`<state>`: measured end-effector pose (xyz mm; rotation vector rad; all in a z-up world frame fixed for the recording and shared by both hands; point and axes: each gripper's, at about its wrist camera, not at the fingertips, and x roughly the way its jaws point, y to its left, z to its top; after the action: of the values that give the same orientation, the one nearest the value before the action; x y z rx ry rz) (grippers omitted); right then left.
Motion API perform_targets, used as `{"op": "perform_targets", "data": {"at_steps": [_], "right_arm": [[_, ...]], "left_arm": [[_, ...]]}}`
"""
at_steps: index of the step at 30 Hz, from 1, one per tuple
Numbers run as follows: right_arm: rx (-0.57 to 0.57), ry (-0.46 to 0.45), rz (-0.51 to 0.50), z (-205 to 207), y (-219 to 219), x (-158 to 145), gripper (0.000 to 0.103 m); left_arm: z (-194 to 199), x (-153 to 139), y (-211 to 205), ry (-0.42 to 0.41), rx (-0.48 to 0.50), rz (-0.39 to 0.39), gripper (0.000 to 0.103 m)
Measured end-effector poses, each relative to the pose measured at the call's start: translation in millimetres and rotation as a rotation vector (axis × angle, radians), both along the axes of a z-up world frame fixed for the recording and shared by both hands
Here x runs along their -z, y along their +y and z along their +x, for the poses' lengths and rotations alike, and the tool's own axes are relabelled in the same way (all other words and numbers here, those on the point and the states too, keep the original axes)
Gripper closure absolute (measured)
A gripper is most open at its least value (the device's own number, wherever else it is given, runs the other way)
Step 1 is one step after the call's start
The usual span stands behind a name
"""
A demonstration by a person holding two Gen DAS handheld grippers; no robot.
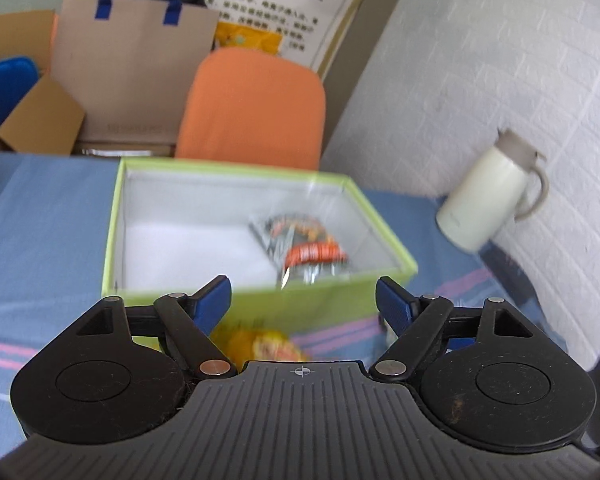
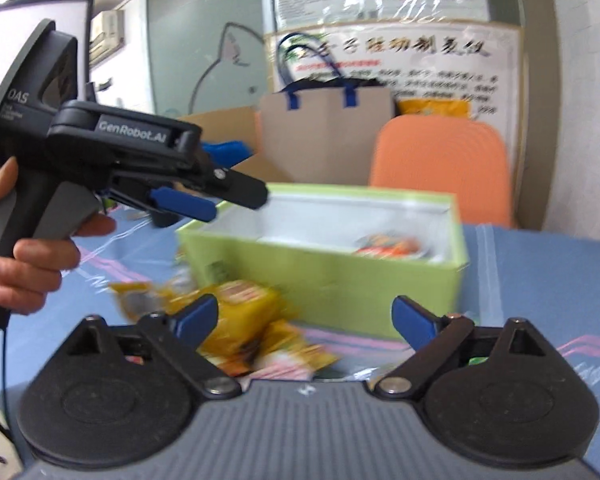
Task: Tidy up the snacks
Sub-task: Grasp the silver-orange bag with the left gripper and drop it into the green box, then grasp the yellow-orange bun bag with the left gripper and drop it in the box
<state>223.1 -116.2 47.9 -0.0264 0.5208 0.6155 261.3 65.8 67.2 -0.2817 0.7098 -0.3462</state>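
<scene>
Both sets of jaws stand spread, nothing between them. The left gripper [image 1: 303, 294] hangs over the green box [image 1: 148, 184], one snack packet [image 1: 304, 246] inside. The right gripper [image 2: 305, 316] hovers above yellow snack packets [image 2: 248, 320] on the blue-clothed counter [image 2: 540, 276], just beside that box.

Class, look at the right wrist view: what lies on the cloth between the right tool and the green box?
Yellow snack packets lie on the blue cloth, heaped before the green box, just ahead of the open right tool. The right wrist view shows this.
</scene>
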Motion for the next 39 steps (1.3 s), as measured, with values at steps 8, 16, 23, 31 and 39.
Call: {"op": "perform_targets", "data": {"at_steps": [8,16,23,31,39], "right_arm": [[-0.037,0.043,-0.032,3,50,15,0.026],[-0.016,0.132,0.004,18,52,28,0.027],[-0.040,0.166,0.034,23,59,30,0.041],[-0.011,0.071,0.019,-31,48,15,0.041],[0.006,0.135,0.090,-41,33,27,0.037]], "left_arm": [[16,21,-1,0.118,0.045,0.019,0.045],[20,41,-3,0.143,0.059,0.050,0.048],[9,44,-2,0.145,0.062,0.032,0.077],[-40,29,-10,0.086,0.077,-0.020,0.078],[-63,38,-14,0.085,0.075,0.019,0.065]]}}
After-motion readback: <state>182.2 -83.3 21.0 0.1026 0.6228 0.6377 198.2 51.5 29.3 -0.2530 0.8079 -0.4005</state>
